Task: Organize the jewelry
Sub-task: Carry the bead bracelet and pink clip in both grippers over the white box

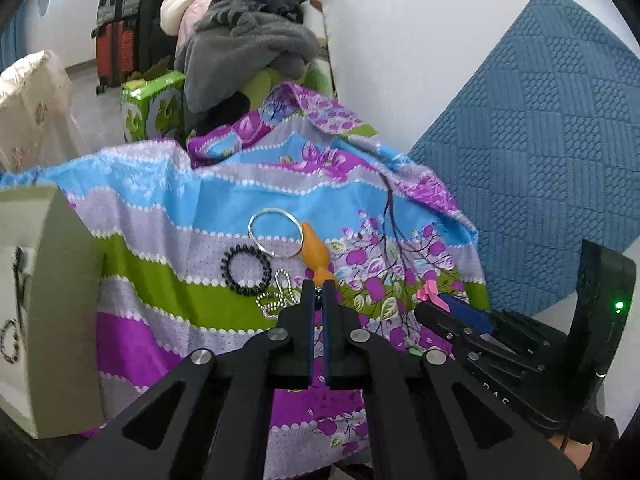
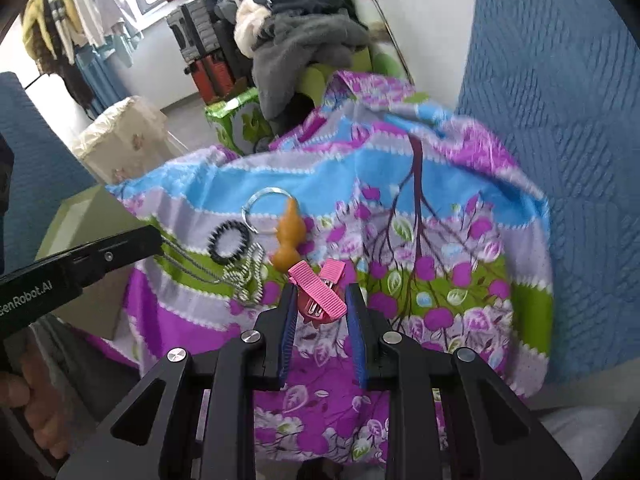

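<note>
Both tongs (image 1: pixel 318 292) (image 2: pixel 320 300) angle downward over cloth (image 1: pixel 240 200).

A heap of grey fleece clothing (image 1: pixel 244 52) lies behind a green printed cardboard box (image 1: pixel 150 110). Red and black suitcases (image 1: pixel 120 28) stand against the wall; a blue quilted textured panel (image 1: pixel 540 140) leans at right.

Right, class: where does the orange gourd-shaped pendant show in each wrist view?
Left wrist view: orange gourd-shaped pendant, centre, just beyond the shut fingertips.
Right wrist view: pendant, left of centre, above the pink ribbon hair clip.
Shared landmark: thin silver bangle beside its tip.
</note>
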A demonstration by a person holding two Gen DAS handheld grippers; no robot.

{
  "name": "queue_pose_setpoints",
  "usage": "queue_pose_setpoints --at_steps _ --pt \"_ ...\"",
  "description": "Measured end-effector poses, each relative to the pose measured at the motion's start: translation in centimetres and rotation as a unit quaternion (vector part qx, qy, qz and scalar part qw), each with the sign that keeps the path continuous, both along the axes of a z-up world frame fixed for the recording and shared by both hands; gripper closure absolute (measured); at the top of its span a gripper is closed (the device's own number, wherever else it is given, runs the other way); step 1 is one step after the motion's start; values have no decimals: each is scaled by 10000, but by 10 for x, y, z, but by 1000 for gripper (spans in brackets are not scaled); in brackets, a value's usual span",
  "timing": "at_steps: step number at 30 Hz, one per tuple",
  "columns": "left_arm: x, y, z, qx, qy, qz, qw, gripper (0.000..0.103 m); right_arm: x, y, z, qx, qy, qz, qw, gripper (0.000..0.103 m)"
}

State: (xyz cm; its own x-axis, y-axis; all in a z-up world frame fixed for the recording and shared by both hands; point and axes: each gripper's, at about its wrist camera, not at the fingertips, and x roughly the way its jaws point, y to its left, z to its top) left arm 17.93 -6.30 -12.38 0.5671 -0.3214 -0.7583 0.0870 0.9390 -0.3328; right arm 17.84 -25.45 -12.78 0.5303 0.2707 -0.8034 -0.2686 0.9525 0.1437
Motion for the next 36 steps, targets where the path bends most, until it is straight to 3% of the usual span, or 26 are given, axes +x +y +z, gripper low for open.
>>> queue_pose_setpoints --at_steps 11,13,21,29,36 --pt "-19 26 80 194 -599 44 9980 101 -8 32 91 404 -576 233 9972 81" --pt "-22 30 93 414 -686 36 9968 101 -7 39 102 475 -646 336 9962 81" --pt "-32 67 146 586 -1065 324 9920 101 -6 88 149 603 -989 804 9900 81" --pt "-42 123 179 610 -1329 812 9859 101 -6 138 188 675 -1292 1254 9813 81" --pt "-50 170 180 659 -1408 1135 9813 101 -7 192 192 756 -1300 1655 9747 81"
